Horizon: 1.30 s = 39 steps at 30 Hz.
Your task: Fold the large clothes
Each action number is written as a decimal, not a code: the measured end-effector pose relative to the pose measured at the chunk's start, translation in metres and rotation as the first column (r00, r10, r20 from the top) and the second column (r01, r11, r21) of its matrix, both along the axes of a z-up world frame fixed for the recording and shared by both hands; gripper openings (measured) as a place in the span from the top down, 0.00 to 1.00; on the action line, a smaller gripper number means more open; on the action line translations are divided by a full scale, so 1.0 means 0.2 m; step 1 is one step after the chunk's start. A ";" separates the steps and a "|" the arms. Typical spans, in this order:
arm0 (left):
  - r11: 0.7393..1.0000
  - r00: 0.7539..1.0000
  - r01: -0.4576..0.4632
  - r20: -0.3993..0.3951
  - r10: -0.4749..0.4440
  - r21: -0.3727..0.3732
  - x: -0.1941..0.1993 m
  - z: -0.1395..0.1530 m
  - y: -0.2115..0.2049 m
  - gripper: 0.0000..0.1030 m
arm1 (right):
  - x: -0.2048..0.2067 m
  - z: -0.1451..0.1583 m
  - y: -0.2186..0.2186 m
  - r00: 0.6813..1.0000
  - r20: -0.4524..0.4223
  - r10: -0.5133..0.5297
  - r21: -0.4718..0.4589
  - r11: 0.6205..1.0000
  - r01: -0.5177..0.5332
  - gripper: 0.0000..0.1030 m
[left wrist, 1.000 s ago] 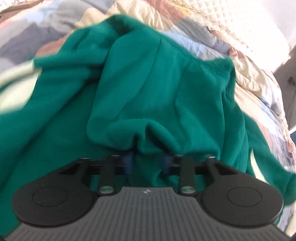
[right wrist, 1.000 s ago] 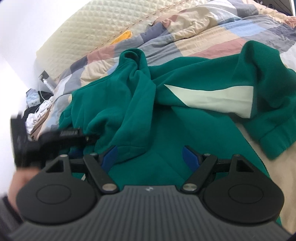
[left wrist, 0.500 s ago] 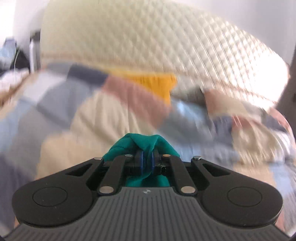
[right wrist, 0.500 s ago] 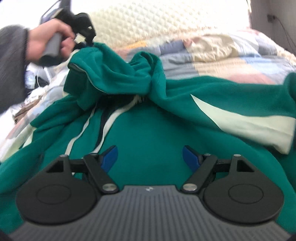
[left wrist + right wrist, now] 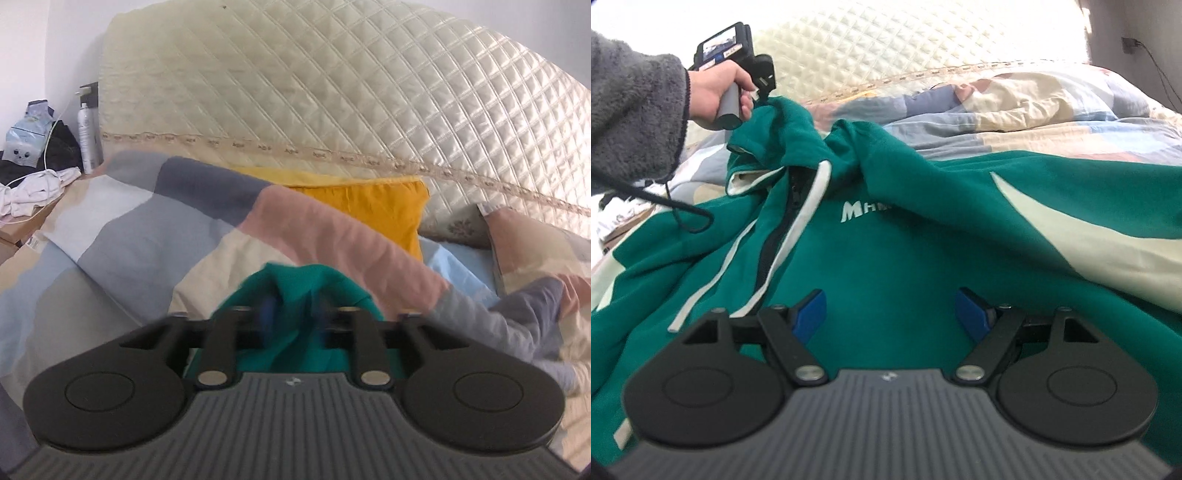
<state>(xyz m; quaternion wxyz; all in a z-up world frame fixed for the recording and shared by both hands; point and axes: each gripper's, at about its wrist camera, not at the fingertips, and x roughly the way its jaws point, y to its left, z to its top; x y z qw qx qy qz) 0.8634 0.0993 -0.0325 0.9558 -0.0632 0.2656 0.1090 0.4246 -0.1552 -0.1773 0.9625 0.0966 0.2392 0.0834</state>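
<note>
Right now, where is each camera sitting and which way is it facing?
Left wrist: rides on the left gripper, facing the quilted headboard and yellow pillow; its jaws have just been opening with a fold of the green hoodie between them.
Right wrist: rides on the right gripper, low over the hoodie's chest; jaws open and empty. The left hand and grey sleeve show upper left.
Shared: the hoodie, headboard and patchwork quilt.

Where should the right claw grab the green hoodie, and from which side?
Grip the hoodie at the raised fold right of its zipper, coming in low from the near side: the ridge stands up off the flat chest, so open jaws can straddle it.
</note>
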 end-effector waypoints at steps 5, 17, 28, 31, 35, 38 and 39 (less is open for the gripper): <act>0.998 0.998 0.057 -0.008 -0.057 0.024 -0.35 0.04 -0.05 0.32 | 0.00 0.02 0.01 1.000 -0.003 0.006 -0.009 1.000 -0.006 0.24; 0.999 0.996 0.014 -0.085 -0.018 -0.046 -1.56 0.04 0.04 0.32 | -0.29 0.20 -0.06 0.995 0.101 -0.011 -0.085 0.996 0.020 0.24; 0.998 0.996 0.045 -0.070 -0.048 -0.048 -2.51 -0.02 0.01 0.32 | -0.71 0.41 -0.10 0.975 0.167 0.149 -0.202 0.973 -0.115 0.24; 0.994 0.997 0.043 -0.057 -0.049 -0.101 -2.71 -0.08 0.01 0.32 | -0.73 0.44 -0.13 0.979 0.143 0.144 -0.184 0.976 -0.116 0.24; 0.990 0.997 0.029 -0.061 -0.038 -0.138 -2.91 -0.19 0.03 0.32 | -0.73 0.44 -0.14 0.989 0.086 0.118 -0.191 0.976 -0.100 0.24; 0.988 0.999 -0.028 -0.047 0.021 -0.150 -3.03 -0.27 0.08 0.32 | -0.75 0.45 -0.20 0.991 0.075 0.114 -0.170 0.980 -0.100 0.24; 0.987 0.998 -0.054 -0.048 0.047 -0.149 -3.07 -0.29 0.10 0.32 | -0.74 0.46 -0.22 0.992 0.073 0.102 -0.159 0.983 -0.089 0.24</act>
